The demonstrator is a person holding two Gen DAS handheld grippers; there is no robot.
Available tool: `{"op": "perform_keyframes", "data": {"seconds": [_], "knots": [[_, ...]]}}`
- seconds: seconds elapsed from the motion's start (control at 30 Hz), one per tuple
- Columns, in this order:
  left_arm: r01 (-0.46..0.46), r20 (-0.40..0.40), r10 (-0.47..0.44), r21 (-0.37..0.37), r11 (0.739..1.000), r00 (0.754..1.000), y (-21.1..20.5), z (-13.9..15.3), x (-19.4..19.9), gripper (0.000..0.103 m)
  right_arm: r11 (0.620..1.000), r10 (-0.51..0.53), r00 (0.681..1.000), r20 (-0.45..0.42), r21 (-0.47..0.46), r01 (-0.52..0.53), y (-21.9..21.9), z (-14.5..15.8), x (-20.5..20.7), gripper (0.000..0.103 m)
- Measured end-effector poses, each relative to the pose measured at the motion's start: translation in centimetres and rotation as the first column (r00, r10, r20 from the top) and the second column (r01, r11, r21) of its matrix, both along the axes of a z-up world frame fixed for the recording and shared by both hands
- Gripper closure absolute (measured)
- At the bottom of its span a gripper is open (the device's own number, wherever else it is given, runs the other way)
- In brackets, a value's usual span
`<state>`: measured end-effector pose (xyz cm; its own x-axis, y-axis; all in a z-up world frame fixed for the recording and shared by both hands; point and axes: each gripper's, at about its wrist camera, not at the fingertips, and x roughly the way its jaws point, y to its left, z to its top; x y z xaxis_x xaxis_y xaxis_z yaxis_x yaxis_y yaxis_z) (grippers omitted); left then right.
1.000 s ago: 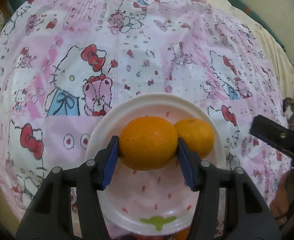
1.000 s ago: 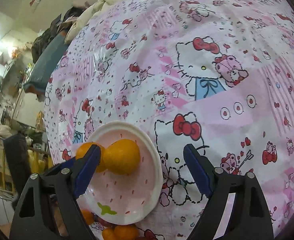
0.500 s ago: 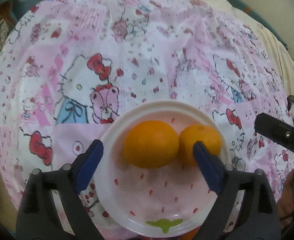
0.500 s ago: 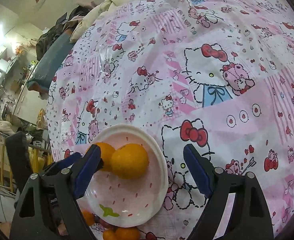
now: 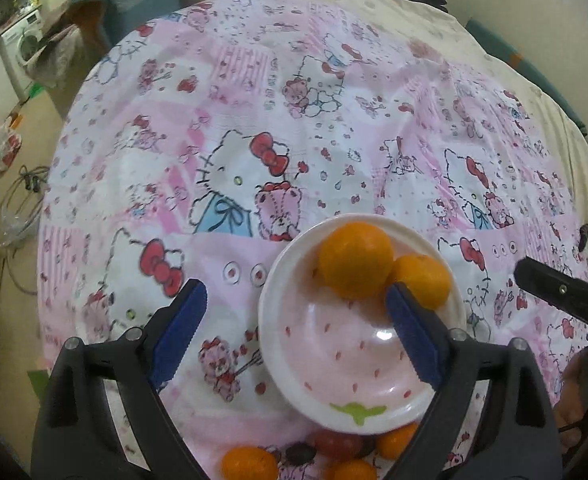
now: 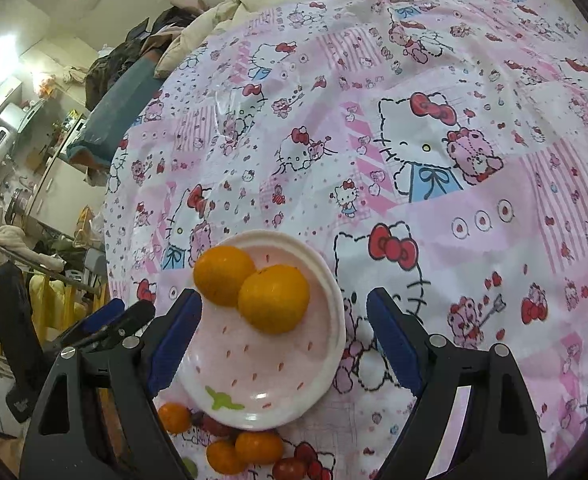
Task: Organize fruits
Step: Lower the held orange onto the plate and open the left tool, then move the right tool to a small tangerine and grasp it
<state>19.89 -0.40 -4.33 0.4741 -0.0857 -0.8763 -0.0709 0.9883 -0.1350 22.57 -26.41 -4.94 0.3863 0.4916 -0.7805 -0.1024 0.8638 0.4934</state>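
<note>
Two oranges [image 5: 356, 263] [image 5: 422, 284] sit touching each other at the far side of a white plate [image 5: 294, 360] with red flecks and a green leaf mark, which rests on a pink cartoon-cat bedspread [image 5: 253, 140]. Both oranges are loose on the plate. The left gripper [image 5: 296, 332] has just been opening; its blue-padded fingers [image 5: 177, 332] stand wide apart with nothing between them, one over the bedspread beside the plate, the other above the plate's right part, in front of the smaller orange. The right gripper [image 6: 283, 344] also stands wide open and empty, its fingers [image 6: 392, 344] straddling the near half of the plate. More small oranges [image 6: 257, 446] and dark red fruits [image 6: 289, 468] lie on the bedspread just beside the plate's near rim.
</note>
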Motion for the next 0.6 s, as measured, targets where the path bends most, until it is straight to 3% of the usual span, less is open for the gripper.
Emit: {"op": "perform_keyframes", "data": {"seconds": [0.27,0.43,0.6], "knots": [[-0.018,0.033,0.018,-0.007,1.0,0.999,0.0,1.8,-4.4,0.014,1.0,0.002,1.0,0.019,-0.003,-0.001,-0.9,1.2,-4.0,0.016],[-0.038,0.044,0.036,0.034,0.999,0.998,0.6,2.7,-7.4,0.014,1.0,0.018,1.0,0.017,0.002,-0.018,-1.0,1.5,-6.7,0.016],[-0.012,-0.014,0.012,0.017,1.0,1.0,1.5,2.7,-9.3,0.014,0.999,0.033,0.999,0.015,-0.009,-0.033,-0.9,1.4,-9.0,0.016]]}}
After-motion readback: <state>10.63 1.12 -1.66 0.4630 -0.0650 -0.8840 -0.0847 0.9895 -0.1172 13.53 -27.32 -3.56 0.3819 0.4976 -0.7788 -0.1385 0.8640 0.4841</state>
